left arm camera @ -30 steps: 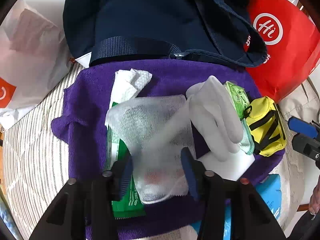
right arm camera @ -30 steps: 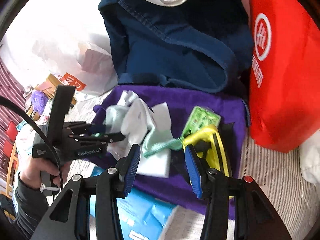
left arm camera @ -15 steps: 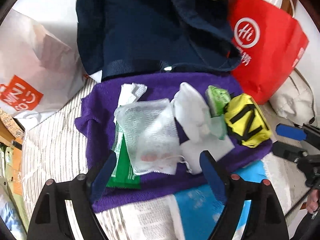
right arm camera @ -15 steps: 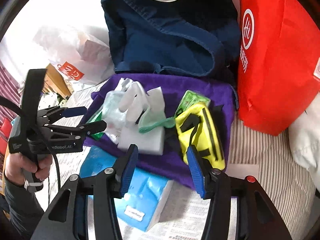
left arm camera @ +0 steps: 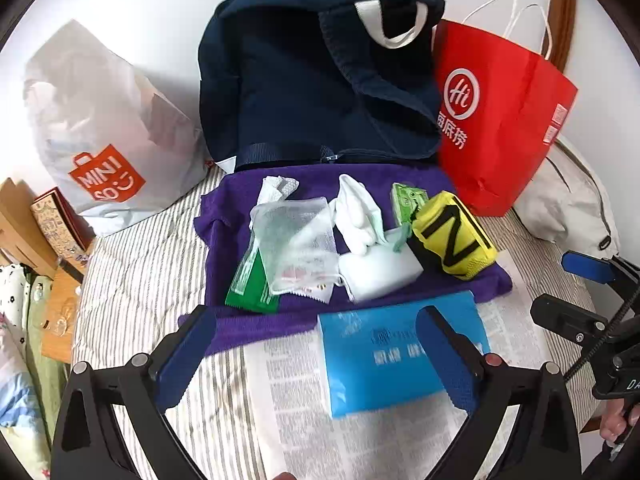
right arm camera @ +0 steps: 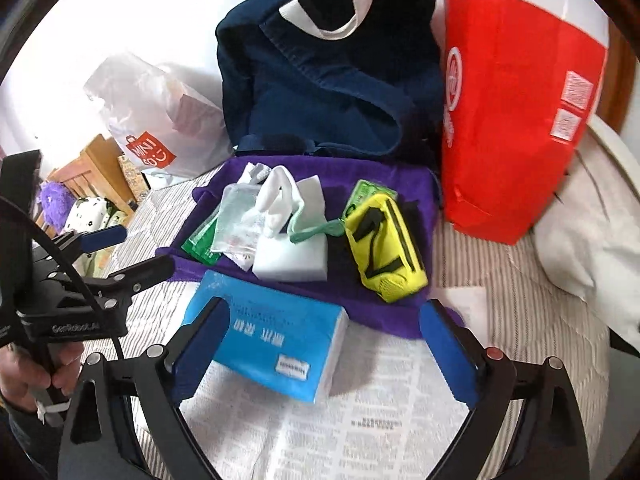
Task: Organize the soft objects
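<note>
- White plastic is forming the shopping bag (left arm camera: pixel 108 148) that is standing at the far left on the striped bed (left arm camera: pixel 148 264), against the wall.
- A purple towel (left arm camera: pixel 404 178) is lying spread on the bed, and the soft things are sitting on it in a row.
- At the left end of the row, a green packet (left arm camera: pixel 250 294) is lying partly under a white mesh pouch (left arm camera: pixel 296 236), with a crumpled tissue (left arm camera: pixel 276 188) just behind them.
- In the middle, white socks (left arm camera: pixel 356 216) are resting on a white sponge block (left arm camera: pixel 380 270).
- Further right, a small green pack (left arm camera: pixel 404 200) is lying just beside a yellow pouch (left arm camera: pixel 452 236) with black straps.
- A navy bag (left arm camera: pixel 304 80) is standing behind the towel, and a red paper bag (left arm camera: pixel 500 116) is standing at its right.
- A blue tissue pack (left arm camera: pixel 384 356) is lying on a newspaper (left arm camera: pixel 296 408), in front of the towel.
- The left claw (left arm camera: pixel 316 356) is hovering over this pack with its jaws opening wide, gripping nothing.
- The right claw (right arm camera: pixel 324 348) is also opening wide above the blue pack and the newspaper, and it is empty too.
- A hand (right arm camera: pixel 28 372) is holding the left claw's handle at the left edge of the right wrist view.
</note>
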`<state>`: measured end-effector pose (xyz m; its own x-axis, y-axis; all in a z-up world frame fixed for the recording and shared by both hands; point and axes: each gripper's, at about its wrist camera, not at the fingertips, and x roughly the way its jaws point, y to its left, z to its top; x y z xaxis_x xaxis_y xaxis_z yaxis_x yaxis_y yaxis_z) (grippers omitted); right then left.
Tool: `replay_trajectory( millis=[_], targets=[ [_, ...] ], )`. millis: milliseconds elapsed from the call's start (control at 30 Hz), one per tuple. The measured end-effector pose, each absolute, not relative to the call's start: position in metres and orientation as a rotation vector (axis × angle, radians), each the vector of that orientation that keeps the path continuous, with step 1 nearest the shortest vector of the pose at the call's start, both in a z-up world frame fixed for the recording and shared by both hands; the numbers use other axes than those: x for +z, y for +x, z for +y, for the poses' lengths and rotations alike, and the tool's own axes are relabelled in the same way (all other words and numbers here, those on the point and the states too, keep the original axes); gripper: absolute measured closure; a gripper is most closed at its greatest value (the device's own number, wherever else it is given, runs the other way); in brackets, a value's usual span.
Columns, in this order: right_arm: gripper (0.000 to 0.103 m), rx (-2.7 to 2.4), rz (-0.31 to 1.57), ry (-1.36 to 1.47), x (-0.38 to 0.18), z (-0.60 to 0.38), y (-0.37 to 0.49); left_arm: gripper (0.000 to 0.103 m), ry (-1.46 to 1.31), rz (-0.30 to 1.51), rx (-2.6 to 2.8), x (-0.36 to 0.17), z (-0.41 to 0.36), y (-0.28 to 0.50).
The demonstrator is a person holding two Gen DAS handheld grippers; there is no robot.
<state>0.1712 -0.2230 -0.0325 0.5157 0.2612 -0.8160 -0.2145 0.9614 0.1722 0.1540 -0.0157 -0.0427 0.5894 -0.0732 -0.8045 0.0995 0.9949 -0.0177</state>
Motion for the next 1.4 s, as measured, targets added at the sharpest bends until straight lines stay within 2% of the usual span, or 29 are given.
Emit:
replay_trajectory(
  millis=[67, 200, 733, 1400],
  targets=[
    [0.003, 0.271, 0.990, 0.048, -0.029, -0.224, 0.163, 0.002, 0.027, 0.930, -0.092, -0.042, -0.017, 0.146],
    [0.000, 0.240, 0.981, 0.046, -0.022, -0.228, 0.144, 0.002, 0.008, 0.917, -0.097, -0.035, -0.020, 0.123],
    [0.000, 0.221, 0.964, 0.037, -0.008, -0.239, 0.092, 0.001, 0.005, 0.852, -0.020, -0.011, -0.025, 0.054],
    [0.000, 0.169, 0.966, 0.046, -0.009, -0.250, 0.072, 0.001, 0.007, 0.871, -0.020, -0.018, -0.025, 0.042]
  ],
)
